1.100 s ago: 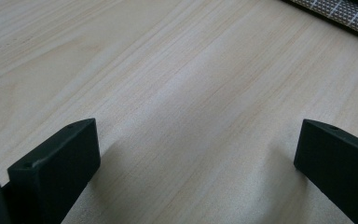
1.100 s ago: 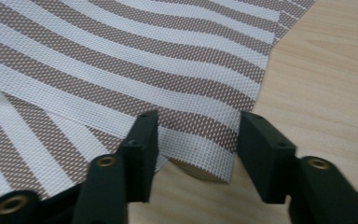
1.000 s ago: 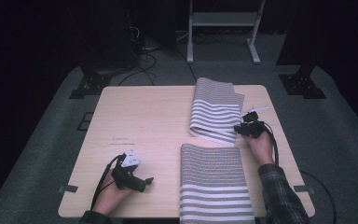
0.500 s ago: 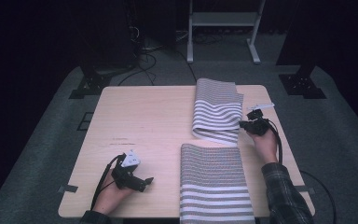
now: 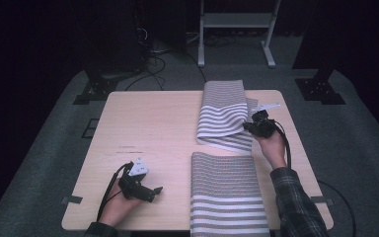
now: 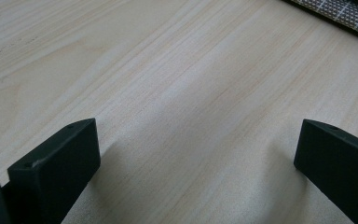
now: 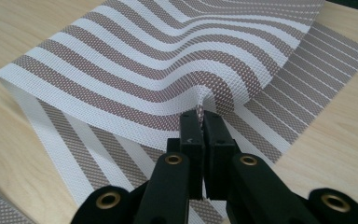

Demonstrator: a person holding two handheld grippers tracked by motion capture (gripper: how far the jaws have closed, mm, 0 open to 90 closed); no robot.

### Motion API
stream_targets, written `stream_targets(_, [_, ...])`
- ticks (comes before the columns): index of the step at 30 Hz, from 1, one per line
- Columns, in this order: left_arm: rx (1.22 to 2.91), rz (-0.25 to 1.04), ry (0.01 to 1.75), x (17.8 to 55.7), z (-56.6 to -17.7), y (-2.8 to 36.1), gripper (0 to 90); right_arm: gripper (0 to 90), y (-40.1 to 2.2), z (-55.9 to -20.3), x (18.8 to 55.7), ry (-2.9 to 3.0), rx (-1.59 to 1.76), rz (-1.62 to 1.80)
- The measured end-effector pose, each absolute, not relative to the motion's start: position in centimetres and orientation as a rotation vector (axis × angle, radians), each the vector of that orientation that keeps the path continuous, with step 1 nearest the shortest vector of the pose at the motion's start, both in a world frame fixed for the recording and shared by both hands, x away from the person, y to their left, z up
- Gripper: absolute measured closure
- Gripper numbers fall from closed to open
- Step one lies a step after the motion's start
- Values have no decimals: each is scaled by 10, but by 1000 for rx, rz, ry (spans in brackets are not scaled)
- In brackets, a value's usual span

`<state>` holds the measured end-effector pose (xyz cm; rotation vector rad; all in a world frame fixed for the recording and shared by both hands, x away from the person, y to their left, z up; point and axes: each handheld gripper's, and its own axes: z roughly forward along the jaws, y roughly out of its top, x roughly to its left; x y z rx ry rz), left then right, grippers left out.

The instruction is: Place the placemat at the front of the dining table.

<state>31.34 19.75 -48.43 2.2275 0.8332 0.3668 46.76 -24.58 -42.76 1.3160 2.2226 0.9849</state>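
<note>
The right tongs [image 7: 202, 122] have just closed and clamp the folded striped mat's [image 5: 224, 116] upper edge at the surface's [image 5: 148, 128] far right. The left tongs [image 6: 191, 158] stand apart, well away.

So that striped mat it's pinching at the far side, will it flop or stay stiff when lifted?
Probably semi-stiff: where the right tool pinches the folded striped mat, the woven sheet rises in a smooth wave rather than crumpling. It likely bends in broad curves, seems light, and its lower layer may slide on the smooth table.
</note>
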Motion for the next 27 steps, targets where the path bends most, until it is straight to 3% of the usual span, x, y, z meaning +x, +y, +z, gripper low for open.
stream_targets(27, [2231, 368, 828, 309, -484, 205, 0, 882, -151, -388, 471, 2284, 1104, 1095])
